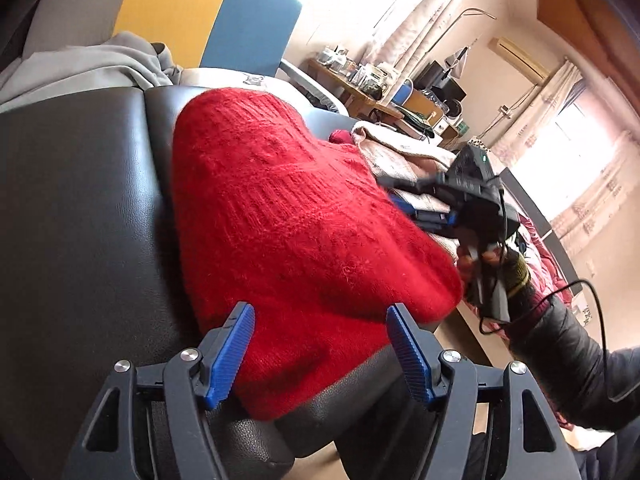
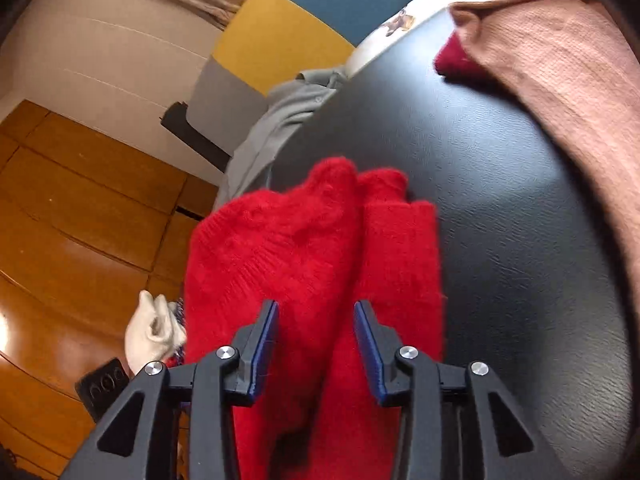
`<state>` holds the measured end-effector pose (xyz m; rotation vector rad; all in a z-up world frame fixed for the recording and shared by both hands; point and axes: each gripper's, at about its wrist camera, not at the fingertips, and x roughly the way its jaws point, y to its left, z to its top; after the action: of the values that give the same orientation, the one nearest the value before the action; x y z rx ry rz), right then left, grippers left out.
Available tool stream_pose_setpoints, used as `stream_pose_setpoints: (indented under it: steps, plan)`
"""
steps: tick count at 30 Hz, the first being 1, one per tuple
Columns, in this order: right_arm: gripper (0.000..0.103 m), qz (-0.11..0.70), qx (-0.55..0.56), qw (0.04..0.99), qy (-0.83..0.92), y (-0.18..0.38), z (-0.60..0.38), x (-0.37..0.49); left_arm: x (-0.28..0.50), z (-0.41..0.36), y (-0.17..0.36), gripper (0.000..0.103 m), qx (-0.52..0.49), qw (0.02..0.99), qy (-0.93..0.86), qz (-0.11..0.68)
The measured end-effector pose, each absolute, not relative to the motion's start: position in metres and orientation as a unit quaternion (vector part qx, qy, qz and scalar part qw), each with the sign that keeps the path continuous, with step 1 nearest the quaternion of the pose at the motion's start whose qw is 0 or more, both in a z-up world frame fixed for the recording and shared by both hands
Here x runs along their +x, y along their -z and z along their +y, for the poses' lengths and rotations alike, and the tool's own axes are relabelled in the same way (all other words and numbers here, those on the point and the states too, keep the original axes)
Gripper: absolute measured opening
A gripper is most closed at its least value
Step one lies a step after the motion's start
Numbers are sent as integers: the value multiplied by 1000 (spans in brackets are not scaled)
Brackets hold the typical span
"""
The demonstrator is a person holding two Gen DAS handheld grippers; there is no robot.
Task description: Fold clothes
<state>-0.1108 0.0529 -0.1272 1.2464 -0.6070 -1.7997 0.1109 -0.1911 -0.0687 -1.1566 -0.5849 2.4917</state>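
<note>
1. In the left wrist view a grey garment [image 1: 84,68] lies crumpled at the far left edge of the black leather surface [image 1: 80,208], behind the red sweater.
2. A yellow and blue chair back [image 1: 208,12] stands beyond the black surface, behind the grey garment.
3. The red knitted sweater [image 1: 288,216] lies in a folded heap on the black surface, its near edge hanging over the front rim.
4. The left gripper [image 1: 320,356] hovers at that near edge, its blue-padded fingers [image 1: 232,356] spread wide on either side of the sweater's hem and closed on nothing.
5. To the right of the sweater a pinkish-beige knit [image 1: 400,152] lies piled on the same surface.
6. The right gripper [image 1: 416,210] reaches in from the right, blurred, at the sweater's far side against the beige knit.
7. In the right wrist view the right gripper [image 2: 316,344] has its fingers [image 2: 264,344] moderately apart, straddling a raised fold of the red sweater [image 2: 312,248] without pinching it.
8. A white-gloved hand [image 2: 152,332] shows left of the sweater, over the wooden floor [image 2: 60,208].
9. No brand, label or writing can be read; a small cartoon print [image 2: 400,20] on white fabric beyond the black surface is too small to make out.
</note>
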Motion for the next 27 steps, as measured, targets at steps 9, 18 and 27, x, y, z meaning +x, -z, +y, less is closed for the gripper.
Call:
stream_pose_setpoints:
  steps: [9,18,27]
  plan:
    - [10,5,467,403,787,90,-26,-90,113,-193,63,73,-396,164,-877,-217]
    - [10,-106,448,324,827,124,34,-79,77,-203,38,79,-338,142,-899,-240]
    - [19,-191,458,338,800,157,56,-83,-40,-149,28,82,-351,148,-914,-143]
